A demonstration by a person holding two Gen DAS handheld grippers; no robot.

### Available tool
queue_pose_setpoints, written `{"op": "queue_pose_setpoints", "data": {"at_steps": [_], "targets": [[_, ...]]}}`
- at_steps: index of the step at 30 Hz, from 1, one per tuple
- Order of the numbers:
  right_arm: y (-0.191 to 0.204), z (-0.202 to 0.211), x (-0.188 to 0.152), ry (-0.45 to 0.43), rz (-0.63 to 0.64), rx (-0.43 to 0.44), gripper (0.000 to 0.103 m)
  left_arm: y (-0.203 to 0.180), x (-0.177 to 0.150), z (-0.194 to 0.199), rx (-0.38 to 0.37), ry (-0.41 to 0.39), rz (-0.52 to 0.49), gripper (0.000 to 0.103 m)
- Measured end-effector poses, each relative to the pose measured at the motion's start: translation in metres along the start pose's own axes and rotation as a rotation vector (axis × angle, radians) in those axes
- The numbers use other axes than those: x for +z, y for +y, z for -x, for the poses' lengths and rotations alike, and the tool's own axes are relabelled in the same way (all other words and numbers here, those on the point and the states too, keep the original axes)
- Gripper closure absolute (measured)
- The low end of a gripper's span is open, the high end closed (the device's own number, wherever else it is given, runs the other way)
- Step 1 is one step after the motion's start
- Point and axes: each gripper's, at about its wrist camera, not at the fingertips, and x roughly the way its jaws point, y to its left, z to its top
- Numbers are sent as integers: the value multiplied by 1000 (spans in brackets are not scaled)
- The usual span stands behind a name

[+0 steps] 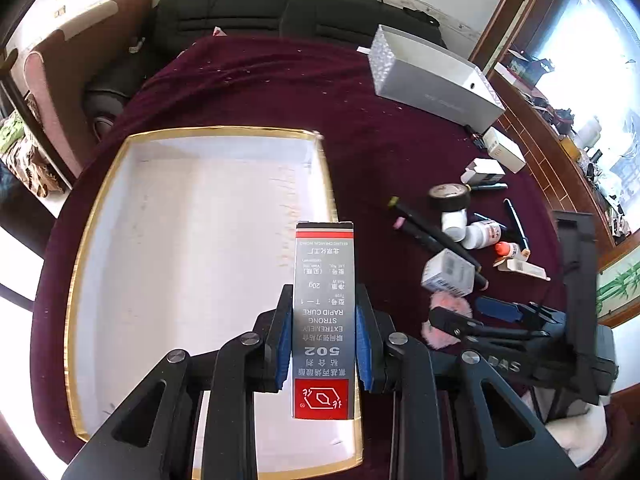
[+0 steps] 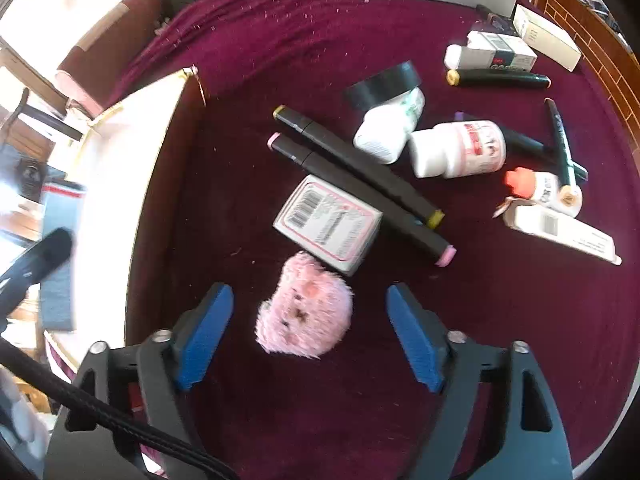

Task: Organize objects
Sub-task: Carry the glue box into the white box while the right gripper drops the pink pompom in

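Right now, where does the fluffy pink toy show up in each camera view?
Left wrist: the pink toy peeks out at right of centre, partly hidden behind the right gripper.
Right wrist: it lies low in the middle, between the open fingers.
Shared landmark: the barcoded white box beside it.

Grey-and-red 502 glue box upright over gold-rimmed white tray; pink fuzzy toy on maroon cloth.

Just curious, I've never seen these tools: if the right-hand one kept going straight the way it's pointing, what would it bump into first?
Most likely the pink fluffy toy, lying between the open right gripper's fingers. Beyond it sits a small white barcoded box. Depth is hard to judge here.
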Motion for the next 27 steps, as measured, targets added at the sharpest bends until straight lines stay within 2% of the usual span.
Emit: {"op": "queue_pose_setpoints", "data": {"at_steps": [2,4,6,7,13,19,22,27], "targets": [[8,-6,0,5,4,-42,27,9,-2,2,0,1,-5,80],[13,-11,-1,6,-1,-79,36,15,-3,2,5,5,-8,80],[19,-14,-1,3,4,-113,64,20,-4,0,0,11,-6,80],[19,-17,-1,8,3,-125,69,21,-4,-1,1,14,-6,80],[12,-8,-2,27,-27,-101,74,35,-2,-7,5,27,-15,80],[27,30,-5,2,23,-38,74,50,5,-13,15,29,1,80],[40,49,5,-19,31,15,74,58,10,-14,21,31,14,80],[79,57,43,-10,72,167,73,71,27,-16,31,9,22,80]]}}
